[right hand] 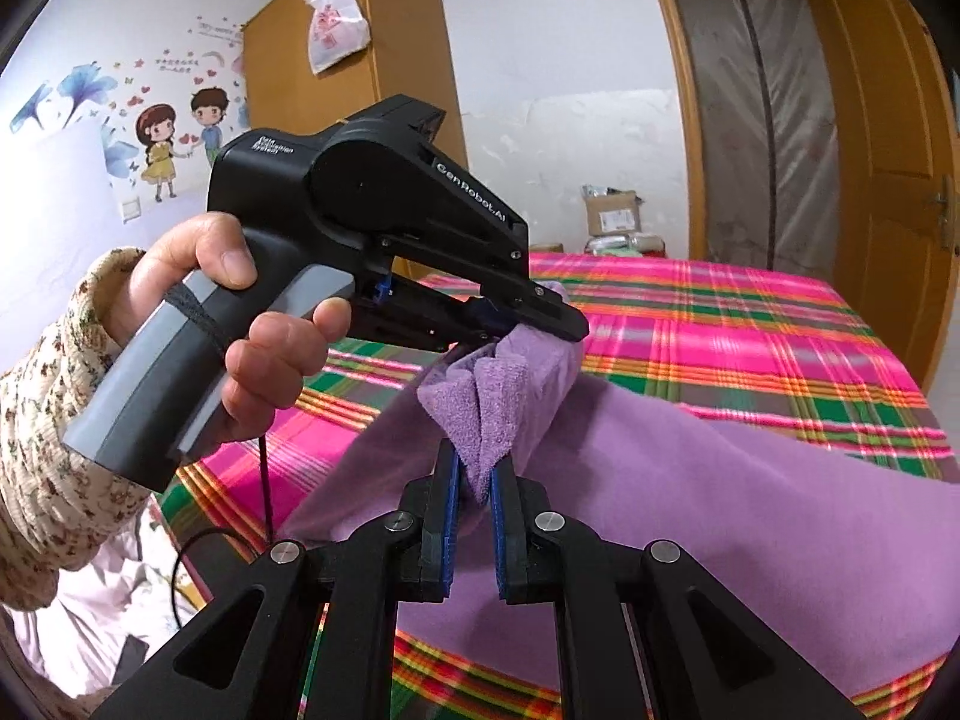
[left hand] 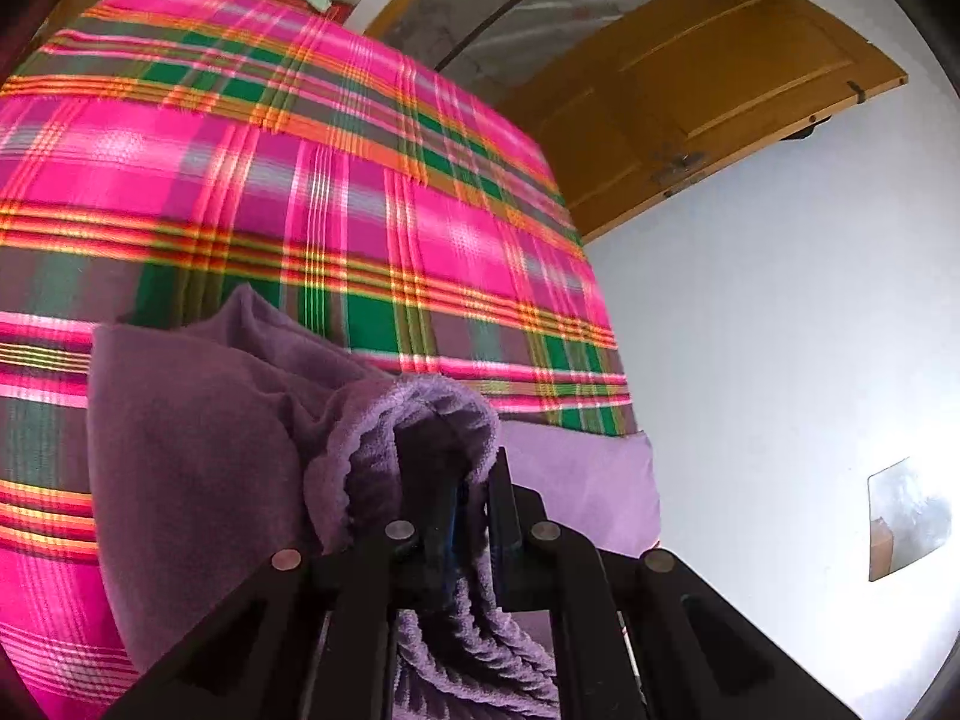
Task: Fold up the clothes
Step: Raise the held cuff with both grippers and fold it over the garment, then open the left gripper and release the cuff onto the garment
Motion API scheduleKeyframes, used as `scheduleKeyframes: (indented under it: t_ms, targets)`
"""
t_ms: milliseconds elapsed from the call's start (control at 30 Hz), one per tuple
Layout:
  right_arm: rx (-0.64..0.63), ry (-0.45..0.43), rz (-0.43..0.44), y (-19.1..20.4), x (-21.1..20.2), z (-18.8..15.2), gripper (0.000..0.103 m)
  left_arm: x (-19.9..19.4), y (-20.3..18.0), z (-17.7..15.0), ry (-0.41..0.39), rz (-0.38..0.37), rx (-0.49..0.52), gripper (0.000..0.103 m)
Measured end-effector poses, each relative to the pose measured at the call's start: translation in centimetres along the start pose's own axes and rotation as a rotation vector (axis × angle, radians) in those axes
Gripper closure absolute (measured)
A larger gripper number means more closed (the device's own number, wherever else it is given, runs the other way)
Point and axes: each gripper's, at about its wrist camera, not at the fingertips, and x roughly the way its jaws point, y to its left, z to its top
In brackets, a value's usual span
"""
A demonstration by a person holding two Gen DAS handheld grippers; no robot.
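Right wrist view: the right gripper (right hand: pixel 475 480) has its blue-padded fingers (right hand: pixel 449 498) pinched narrow on a bunched fold of the purple garment (right hand: pixel 690 480), fleecy side showing where the cloth gathers between them. Just beyond it, the left gripper (right hand: pixel 528 324) is clamped on another bunch of the same cloth, lifted a little above the bed (right hand: pixel 750 324). A hand (right hand: pixel 222 312) in a floral sleeve (right hand: pixel 54 420) grips that tool's grey handle, with a thin black cord hanging below it. The rest of the garment drapes down to the right and lies across the bed's bright pink, green and orange plaid cover.

From the left wrist view, the left gripper (left hand: pixel 462 516) is closed tight on a thick, plush fold of the purple garment (left hand: pixel 198 438), which rises in a hump over the fingers and spills down between the black arms. Behind the bed stand a wooden wardrobe (right hand: pixel 360 78) with a plastic bag (right hand: pixel 335 21) hung on it, an open wooden door (right hand: pixel 888 138), and some cardboard boxes (right hand: pixel 612 210).
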Motion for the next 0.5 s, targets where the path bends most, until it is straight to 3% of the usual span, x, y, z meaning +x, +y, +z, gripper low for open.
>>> scheduleKeyframes:
  t_ms: [167,333,500]
  targets:
    - [0.029,0.033,-0.015,-0.8,0.5,-0.8,0.093,1.3,-0.2,-0.1,0.018,0.014,0.017,0.092]
    - [0.059,0.059,-0.019,-1.7,0.8,-1.6,0.093,1.4,-1.2,-0.6,0.003,-0.025,0.071,0.072]
    - [0.073,0.067,-0.016,-2.1,0.7,-2.1,0.093,-0.2,-1.4,-1.2,-0.04,-0.031,0.082,0.072]
